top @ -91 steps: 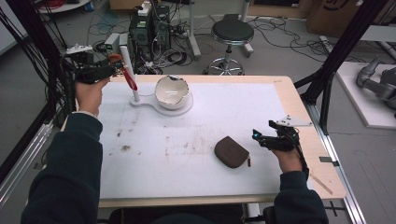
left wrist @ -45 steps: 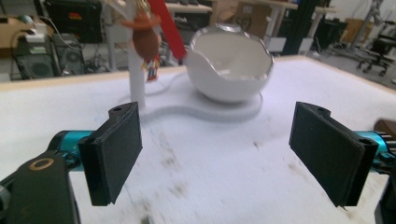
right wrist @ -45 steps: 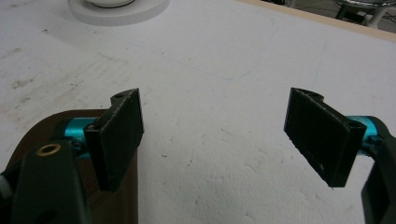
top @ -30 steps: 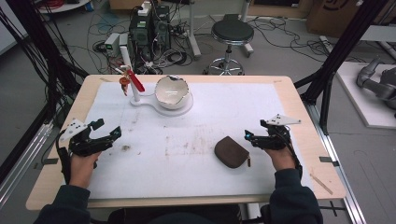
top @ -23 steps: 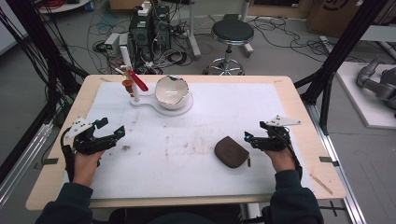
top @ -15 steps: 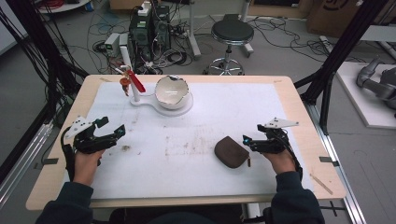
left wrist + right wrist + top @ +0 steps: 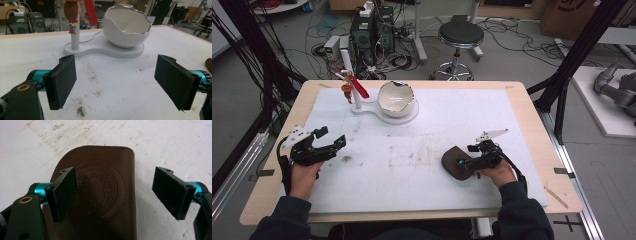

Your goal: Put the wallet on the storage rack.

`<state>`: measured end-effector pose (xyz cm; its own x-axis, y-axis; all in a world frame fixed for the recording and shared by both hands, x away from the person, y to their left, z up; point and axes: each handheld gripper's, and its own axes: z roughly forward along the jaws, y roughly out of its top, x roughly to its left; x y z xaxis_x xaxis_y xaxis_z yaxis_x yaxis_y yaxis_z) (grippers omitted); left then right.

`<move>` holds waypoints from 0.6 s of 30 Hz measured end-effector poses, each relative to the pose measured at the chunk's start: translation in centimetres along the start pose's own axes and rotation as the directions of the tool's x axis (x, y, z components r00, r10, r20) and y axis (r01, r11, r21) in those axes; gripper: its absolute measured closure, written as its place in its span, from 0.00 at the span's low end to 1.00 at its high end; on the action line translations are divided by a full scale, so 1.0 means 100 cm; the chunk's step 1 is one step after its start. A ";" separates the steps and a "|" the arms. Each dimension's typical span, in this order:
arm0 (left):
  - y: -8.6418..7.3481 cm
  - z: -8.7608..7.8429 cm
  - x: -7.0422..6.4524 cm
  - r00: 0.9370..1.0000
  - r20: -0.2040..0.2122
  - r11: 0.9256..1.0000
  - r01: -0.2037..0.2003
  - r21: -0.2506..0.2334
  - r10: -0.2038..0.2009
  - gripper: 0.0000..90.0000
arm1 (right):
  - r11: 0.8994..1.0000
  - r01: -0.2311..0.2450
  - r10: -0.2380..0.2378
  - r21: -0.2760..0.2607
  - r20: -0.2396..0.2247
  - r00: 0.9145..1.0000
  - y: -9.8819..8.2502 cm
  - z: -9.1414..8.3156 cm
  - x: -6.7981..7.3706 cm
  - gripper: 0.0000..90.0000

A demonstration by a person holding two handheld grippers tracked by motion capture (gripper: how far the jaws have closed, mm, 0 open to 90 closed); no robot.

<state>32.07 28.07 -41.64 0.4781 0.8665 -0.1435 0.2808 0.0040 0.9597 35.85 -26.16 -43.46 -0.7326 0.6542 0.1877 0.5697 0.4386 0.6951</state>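
- Right claw (image 7: pixel 113 192) hovering spread wide, straddling brown leather pouch (image 7: pixel 100 195) lying flat directly beneath, readying for a pinch.
- Left claw (image 7: pixel 117 82) idling agape, clear, facing eggshell bowl (image 7: pixel 126 25) ahead.

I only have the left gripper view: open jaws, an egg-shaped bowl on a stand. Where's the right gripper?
Observer: The right gripper is over a brown pouch at the table's right side.
Operator: Has it gripped the pouch?
Observer: No. In the right gripper view its jaws stand wide open above the pouch, one over the leather, one over the white mat.
Operator: Any marking on it?
Observer: Yes, a round embossed stamp.
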 end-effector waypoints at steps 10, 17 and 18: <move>0.000 0.001 -0.001 1.000 0.002 1.000 -0.001 0.006 0.000 0.21 | 0.999 -0.027 0.031 0.046 -0.085 0.996 -0.002 0.004 -0.001 0.22; -0.001 0.002 -0.003 1.000 0.005 1.000 -0.007 0.014 0.007 0.21 | 0.996 -0.048 0.058 0.073 -0.131 0.990 -0.001 0.005 -0.004 0.32; -0.001 0.003 -0.003 1.000 0.005 1.000 -0.006 0.012 0.006 0.21 | 0.998 -0.005 0.014 0.069 -0.119 0.993 0.000 0.004 -0.002 0.33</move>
<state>32.13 27.66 -41.74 0.4841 0.8640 -0.1387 0.2881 -0.0077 0.9576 36.14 -26.02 -43.72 -0.7638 0.5825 0.2781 0.5980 0.4765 0.6445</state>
